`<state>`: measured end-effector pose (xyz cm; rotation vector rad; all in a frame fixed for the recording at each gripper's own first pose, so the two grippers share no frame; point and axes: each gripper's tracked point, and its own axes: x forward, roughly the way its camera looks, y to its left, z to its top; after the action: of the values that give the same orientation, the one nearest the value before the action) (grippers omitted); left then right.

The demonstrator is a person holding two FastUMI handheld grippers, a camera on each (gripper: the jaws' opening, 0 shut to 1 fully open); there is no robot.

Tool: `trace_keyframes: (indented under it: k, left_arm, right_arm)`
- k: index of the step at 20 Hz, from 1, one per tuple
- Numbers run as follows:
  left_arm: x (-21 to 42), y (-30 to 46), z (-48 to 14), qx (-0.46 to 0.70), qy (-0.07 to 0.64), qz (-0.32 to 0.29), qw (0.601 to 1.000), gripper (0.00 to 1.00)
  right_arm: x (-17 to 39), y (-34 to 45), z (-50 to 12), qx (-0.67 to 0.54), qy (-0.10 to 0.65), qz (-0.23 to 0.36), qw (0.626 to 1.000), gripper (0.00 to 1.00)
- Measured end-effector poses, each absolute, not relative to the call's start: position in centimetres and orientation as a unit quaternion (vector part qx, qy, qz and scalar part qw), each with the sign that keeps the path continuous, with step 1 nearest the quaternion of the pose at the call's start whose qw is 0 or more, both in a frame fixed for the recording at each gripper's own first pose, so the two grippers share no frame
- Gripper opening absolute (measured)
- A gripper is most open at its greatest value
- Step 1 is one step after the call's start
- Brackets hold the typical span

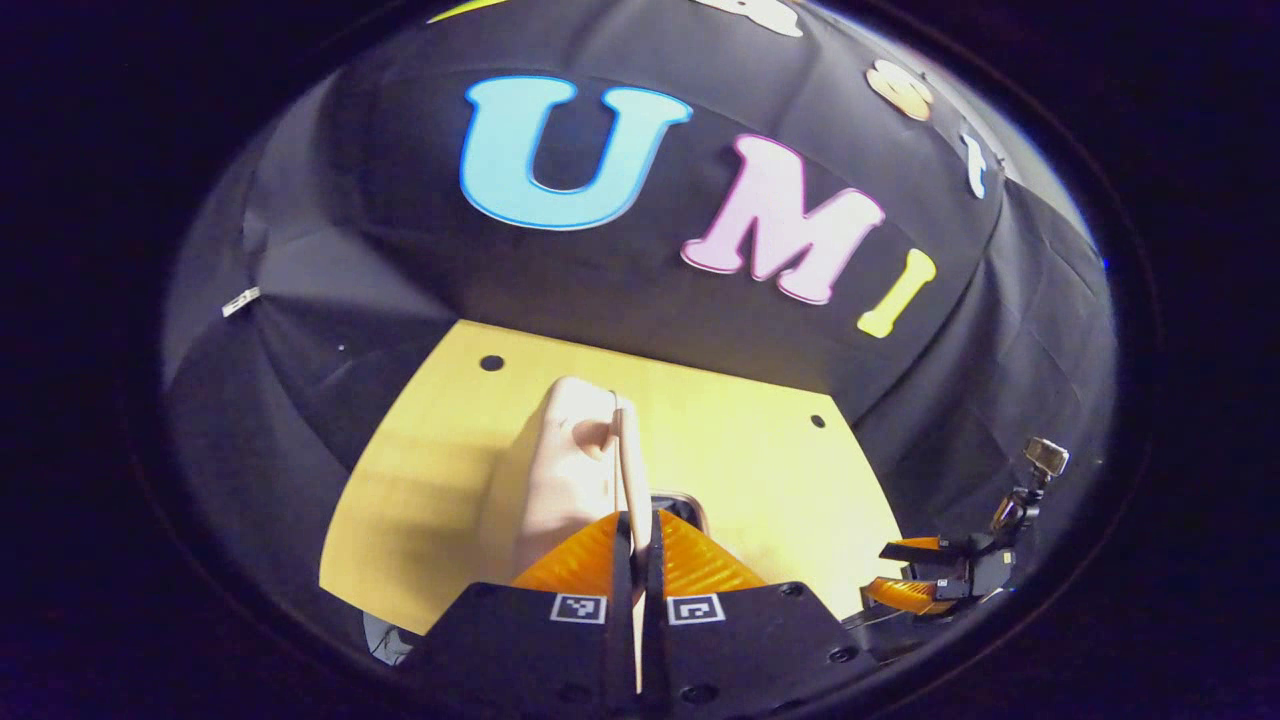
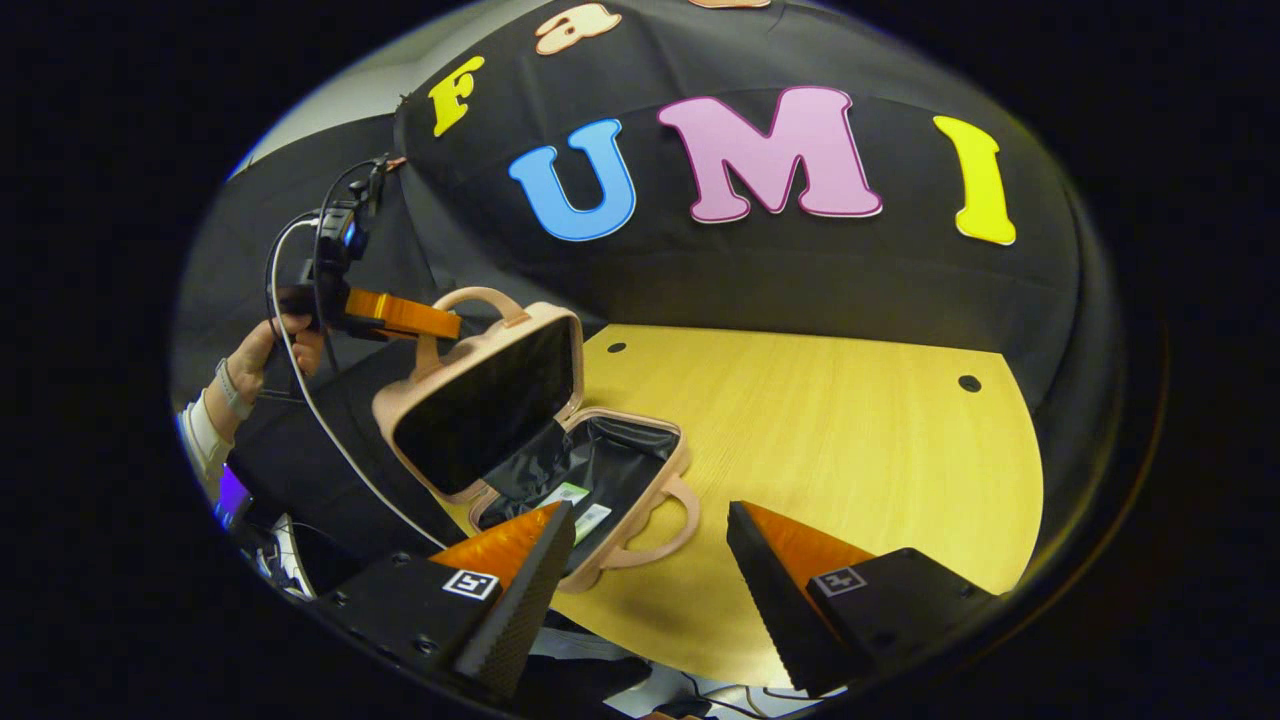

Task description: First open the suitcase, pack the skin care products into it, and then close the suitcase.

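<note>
In the left gripper view, the left gripper (image 1: 640, 545) had its fingers clenched on the edge of the suitcase lid (image 1: 570, 470), above the tabletop (image 1: 760, 450). In the right gripper view, the right gripper (image 2: 650, 560) hung released near the open pink suitcase (image 2: 600, 480), skin care products (image 2: 580, 505) inside, lid tilted up.
</note>
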<state>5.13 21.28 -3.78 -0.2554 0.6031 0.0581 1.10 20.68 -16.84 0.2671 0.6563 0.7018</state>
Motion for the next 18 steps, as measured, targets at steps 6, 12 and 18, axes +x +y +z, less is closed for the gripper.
trace_keyframes:
  k: [6, 12, 18]
  left_arm:
    - [9.5, 10.4, -15.5, -0.114, 0.375, -0.003, 0.920, 0.08]
    - [10.2, 7.1, -25.2, -0.114, 0.459, 0.007, 0.881, 0.14]
    - [10.9, 5.1, -20.3, -0.054, 0.394, 0.029, 0.917, 0.60]
  right_arm:
    - [-0.1, 15.2, -16.7, 0.123, 0.308, 0.312, 0.890, 0.97]
    - [-1.3, 10.7, -17.4, 0.119, 0.302, 0.280, 0.903, 0.97]
    - [-0.6, 7.4, -15.8, 0.119, 0.262, 0.260, 0.922, 0.97]
